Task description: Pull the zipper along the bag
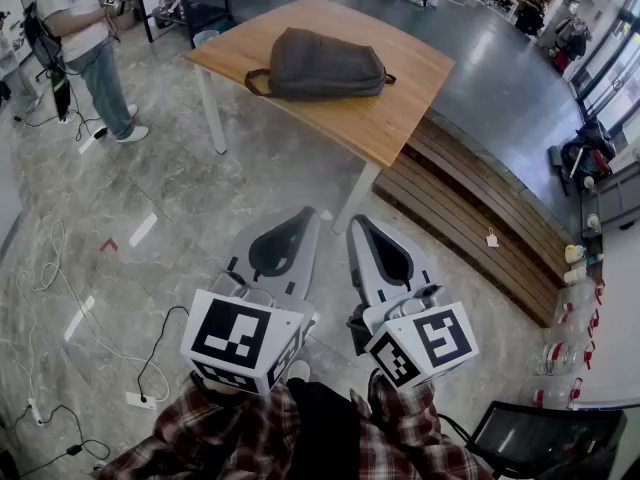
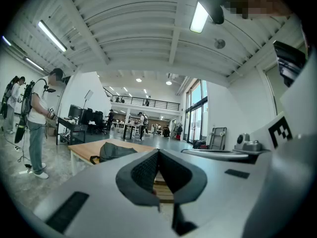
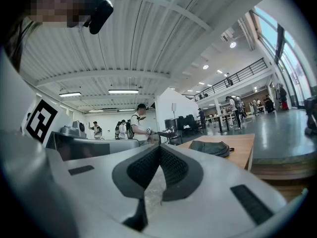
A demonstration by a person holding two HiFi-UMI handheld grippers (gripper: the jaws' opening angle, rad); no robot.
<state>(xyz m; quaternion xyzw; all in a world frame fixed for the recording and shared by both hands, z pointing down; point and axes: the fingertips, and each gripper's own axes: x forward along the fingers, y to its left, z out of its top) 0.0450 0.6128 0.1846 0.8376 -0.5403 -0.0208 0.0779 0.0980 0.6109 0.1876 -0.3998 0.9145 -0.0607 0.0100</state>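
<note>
Lying flat on the wooden table [image 1: 405, 118], the grey bag [image 1: 318, 64] sits on the half nearer the table's left corner, as the head view shows it, with a dark strap loop at its end toward that corner. Bare wood runs between the bag and the table's near corner and right edge.

Both grippers are held low and close to the person's body, above the plaid sleeves [image 1: 250, 438], well apart from the table and from the bag. The left gripper [image 1: 308, 216] and the right gripper [image 1: 358, 224] sit side by side, tips just beside each other, both pointing toward the table over the stone floor [image 1: 150, 198].

In the left gripper view, the left gripper [image 2: 158, 151] has its ribbed dark pads [image 2: 143, 172] pressed together at the tip with nothing between them. The bag [image 2: 115, 151] shows far beyond, to the left of the tip, on the table [image 2: 81, 148].

In the right gripper view, the right gripper [image 3: 159, 147] is closed the same way, its pads [image 3: 173, 167] meeting at the tip and gripping nothing. The bag [image 3: 210, 147] lies far off to the right of the tip, on the table [image 3: 242, 155].

Wooden steps [image 1: 470, 208] run along the table's right side. A person [image 1: 85, 38] stands beyond the table's left corner.
</note>
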